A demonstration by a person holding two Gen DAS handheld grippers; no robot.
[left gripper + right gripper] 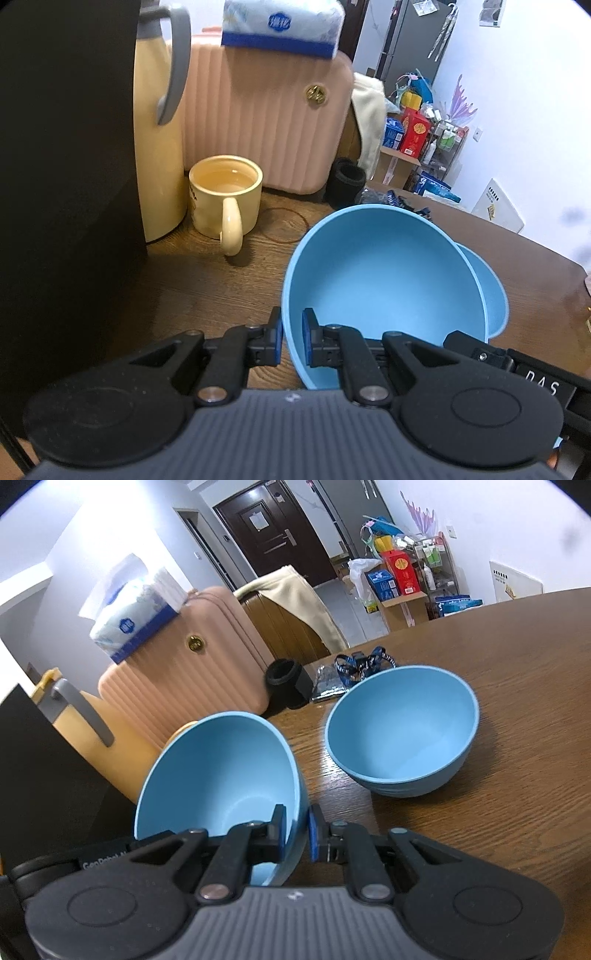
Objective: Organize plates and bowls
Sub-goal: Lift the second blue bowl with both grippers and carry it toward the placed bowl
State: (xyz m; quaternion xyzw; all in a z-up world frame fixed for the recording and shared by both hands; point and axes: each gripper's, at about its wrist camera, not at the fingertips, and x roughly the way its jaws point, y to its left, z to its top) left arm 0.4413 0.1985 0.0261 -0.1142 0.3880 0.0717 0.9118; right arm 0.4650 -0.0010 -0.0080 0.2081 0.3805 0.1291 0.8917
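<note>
Your left tool (291, 334) is clamped on the near rim of a blue bowl (384, 280), one pad outside the wall and one inside, and the bowl tilts with its mouth toward you. Your right tool (297, 829) pinches the opposite rim of that same bowl (221, 768), so both tools carry it together above the desk (229, 280). Just behind the held bowl, the left wrist view shows the edge of a second blue bowl (493, 291). In the right wrist view that second bowl (400, 731) sits upright on the desk (498, 738), to the right of the held one and apart from it.

Further back on the left stand a cream mug (225, 195) with liquid in it and a yellow thermos jug (159, 147) beside it. Behind them is a pink ribbed case (266, 122) with a tissue pack (282, 26) on top. A black cup (345, 181) and a blue lanyard (364, 662) lie near the desk's far edge.
</note>
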